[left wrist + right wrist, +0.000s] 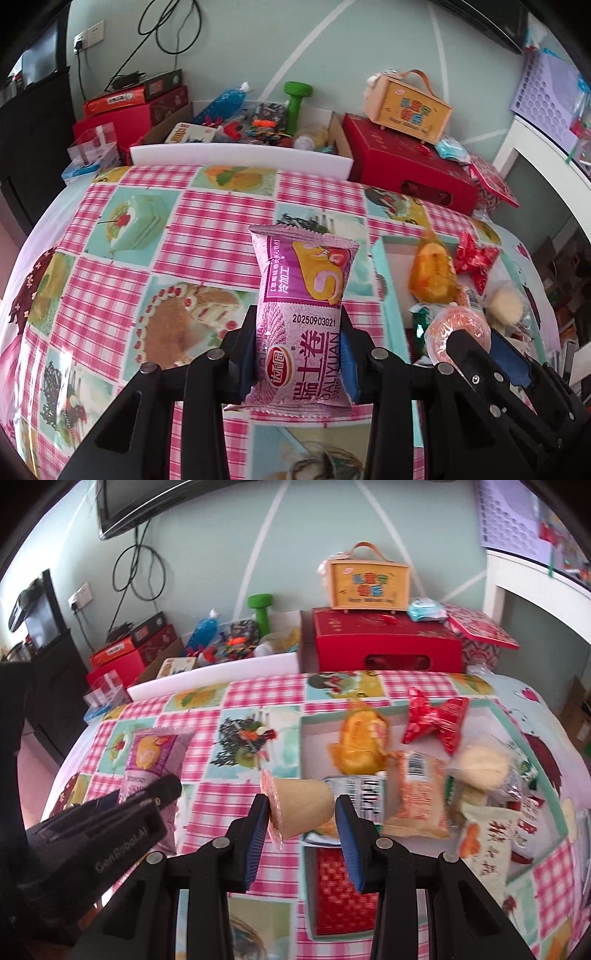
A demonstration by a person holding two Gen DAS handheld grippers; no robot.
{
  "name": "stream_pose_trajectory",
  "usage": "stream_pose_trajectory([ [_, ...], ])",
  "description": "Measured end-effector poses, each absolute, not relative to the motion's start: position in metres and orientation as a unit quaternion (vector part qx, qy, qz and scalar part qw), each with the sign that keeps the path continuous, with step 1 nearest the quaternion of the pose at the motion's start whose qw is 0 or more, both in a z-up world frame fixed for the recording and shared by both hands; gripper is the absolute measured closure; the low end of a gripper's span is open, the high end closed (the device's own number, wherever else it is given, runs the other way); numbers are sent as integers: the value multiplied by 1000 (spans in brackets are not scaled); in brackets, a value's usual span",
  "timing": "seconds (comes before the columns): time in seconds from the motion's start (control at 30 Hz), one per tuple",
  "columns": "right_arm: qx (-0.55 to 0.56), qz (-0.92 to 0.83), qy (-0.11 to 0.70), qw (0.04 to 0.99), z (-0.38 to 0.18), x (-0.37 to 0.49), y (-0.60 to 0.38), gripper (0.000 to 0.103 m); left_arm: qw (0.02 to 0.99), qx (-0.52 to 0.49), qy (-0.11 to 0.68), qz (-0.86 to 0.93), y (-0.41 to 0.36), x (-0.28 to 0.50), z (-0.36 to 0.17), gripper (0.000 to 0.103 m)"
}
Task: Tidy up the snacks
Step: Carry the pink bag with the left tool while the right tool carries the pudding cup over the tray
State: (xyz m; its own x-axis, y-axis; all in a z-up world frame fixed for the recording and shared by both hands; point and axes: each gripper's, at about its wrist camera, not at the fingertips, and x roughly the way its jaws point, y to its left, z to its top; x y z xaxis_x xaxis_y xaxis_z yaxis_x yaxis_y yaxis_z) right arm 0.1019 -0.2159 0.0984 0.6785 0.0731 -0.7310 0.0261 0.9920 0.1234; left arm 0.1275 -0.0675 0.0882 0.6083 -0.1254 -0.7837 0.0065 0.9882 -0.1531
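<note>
My left gripper (297, 354) is shut on a pink swiss-roll snack packet (303, 314), held upright above the checked tablecloth. My right gripper (301, 834) is shut on a small jelly cup (299, 806) lying on its side, its foil lid toward the left finger. The right wrist view also shows the left gripper (110, 812) with the pink packet (151, 760) at lower left. To the right lies a shallow teal-edged box (517, 731) filled with several snacks: an orange packet (360, 746), a red foil packet (436, 720) and pale round cakes (482, 768). In the left wrist view the right gripper (491, 354) carries the cup (456, 326).
A pink checked tablecloth (207, 229) covers the table. Behind it stand a white tray edge (240, 155), a cardboard box of toys (258, 122), a green dumbbell (295, 103), a red gift box (402, 166) and an orange carry case (406, 107). A white shelf (535, 590) is at right.
</note>
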Motion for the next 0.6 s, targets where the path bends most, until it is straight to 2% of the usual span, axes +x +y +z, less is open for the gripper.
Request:
stream_pose_trajectory([
  [0.6, 120, -102, 377, 913, 103, 79, -325, 63, 894, -4, 434, -108, -158, 111, 93, 64],
])
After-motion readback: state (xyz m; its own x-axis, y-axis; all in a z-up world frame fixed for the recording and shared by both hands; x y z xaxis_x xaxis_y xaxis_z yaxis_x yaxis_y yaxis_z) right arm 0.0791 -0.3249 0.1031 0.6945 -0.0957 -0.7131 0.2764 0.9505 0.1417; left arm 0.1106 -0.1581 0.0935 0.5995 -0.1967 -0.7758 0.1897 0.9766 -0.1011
